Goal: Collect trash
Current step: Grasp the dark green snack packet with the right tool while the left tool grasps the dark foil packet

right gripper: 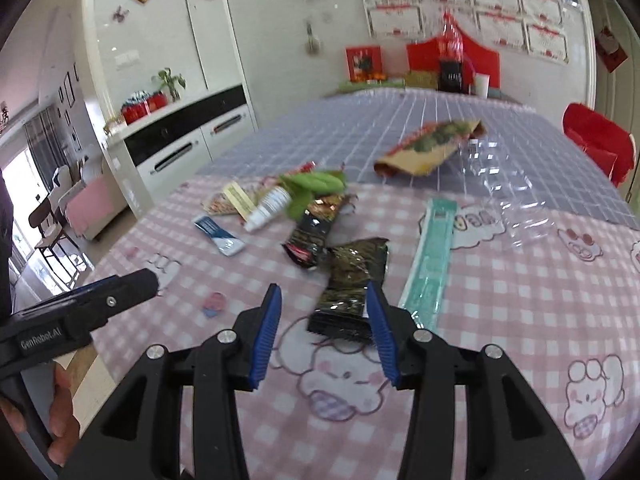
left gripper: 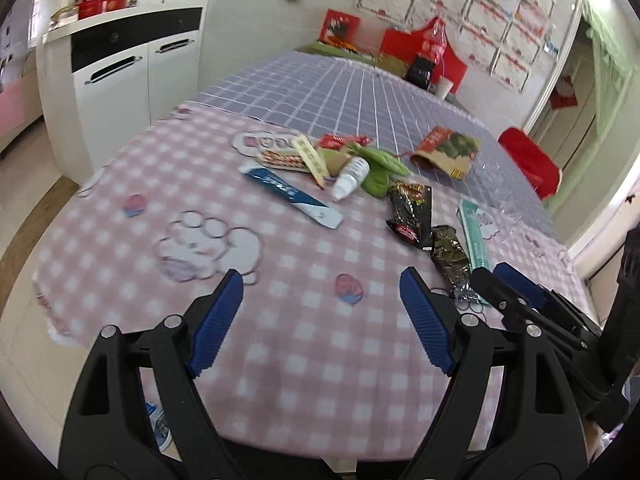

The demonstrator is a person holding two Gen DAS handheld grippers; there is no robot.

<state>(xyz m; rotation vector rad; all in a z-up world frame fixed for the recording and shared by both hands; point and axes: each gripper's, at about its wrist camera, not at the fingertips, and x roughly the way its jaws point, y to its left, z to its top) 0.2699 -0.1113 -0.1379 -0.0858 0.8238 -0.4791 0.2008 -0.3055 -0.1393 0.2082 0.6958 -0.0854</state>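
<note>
Trash lies scattered on the pink checked tablecloth (left gripper: 120, 240): a blue tube (left gripper: 292, 194), a white bottle (left gripper: 352, 178), green leaves (left gripper: 380, 168), a black-red wrapper (left gripper: 412, 214), a dark foil wrapper (left gripper: 450, 258), a teal packet (left gripper: 474, 236) and a brown-red bag (left gripper: 446, 152). My left gripper (left gripper: 322, 280) is open and empty above the near cloth. My right gripper (right gripper: 324, 290) is open and hovers just over the near end of the dark foil wrapper (right gripper: 352, 280), not touching it. The teal packet (right gripper: 432, 260) lies right of it.
A clear plastic tray (right gripper: 508, 200) lies at the right. White cabinets (left gripper: 132, 80) stand left of the table. Red boxes and a cup (right gripper: 482, 84) stand at the far end. A red chair (left gripper: 528, 160) is at the right edge.
</note>
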